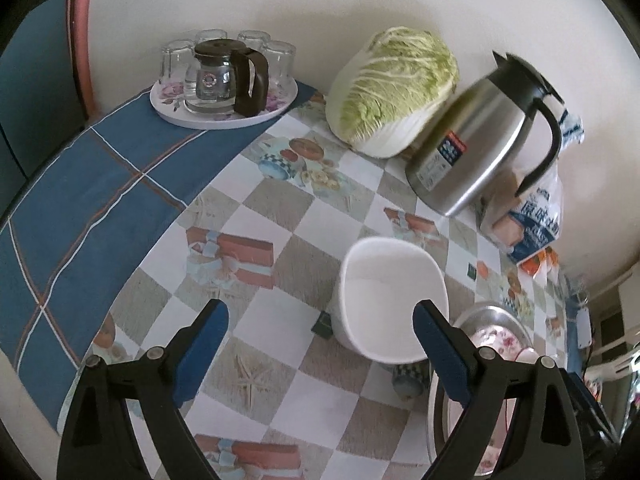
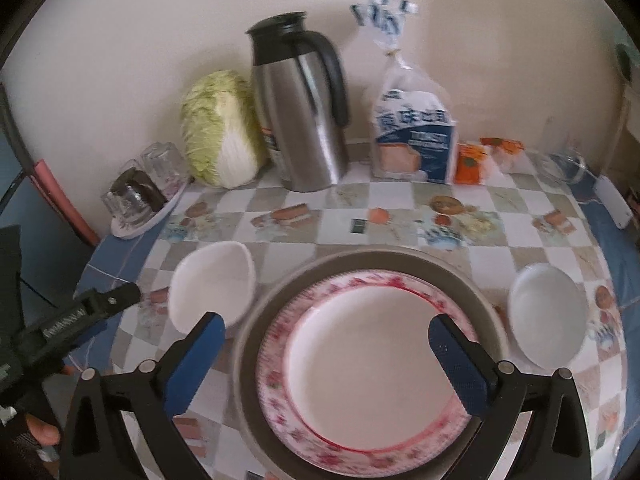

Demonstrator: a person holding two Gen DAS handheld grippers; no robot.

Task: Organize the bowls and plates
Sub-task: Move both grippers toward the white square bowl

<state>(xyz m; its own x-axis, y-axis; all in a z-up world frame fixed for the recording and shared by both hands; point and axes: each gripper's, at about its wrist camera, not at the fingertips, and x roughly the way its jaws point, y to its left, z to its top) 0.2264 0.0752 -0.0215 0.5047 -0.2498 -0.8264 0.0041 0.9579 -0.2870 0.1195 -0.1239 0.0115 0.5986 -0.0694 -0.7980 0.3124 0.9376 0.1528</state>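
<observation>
**Both grippers wide open above the dishes**

Currently the left gripper (image 1: 320,344) hangs over the checked tablecloth (image 1: 256,216), its blue-padded jaws spread wide and gripping nothing; the white rounded-square bowl (image 1: 390,300) sits just ahead of its right finger, apart from the pads. The right gripper (image 2: 324,354) is likewise fully spread and empty, poised over the floral-rimmed white plate (image 2: 360,364), which lies inside a grey round tray (image 2: 400,260) near the tabletop's front edge. A second, round white bowl (image 2: 546,314) rests beside the tray toward the right edge. Along the back edge, against the wall, stand a napa cabbage (image 2: 220,132), a steel thermos jug with black handle (image 2: 304,120) and a bagged bread loaf (image 2: 414,136). At the back-left corner a floral tray (image 1: 224,116) carries a glass teapot (image 1: 224,76) and what look like upturned glasses (image 1: 176,60).
</observation>
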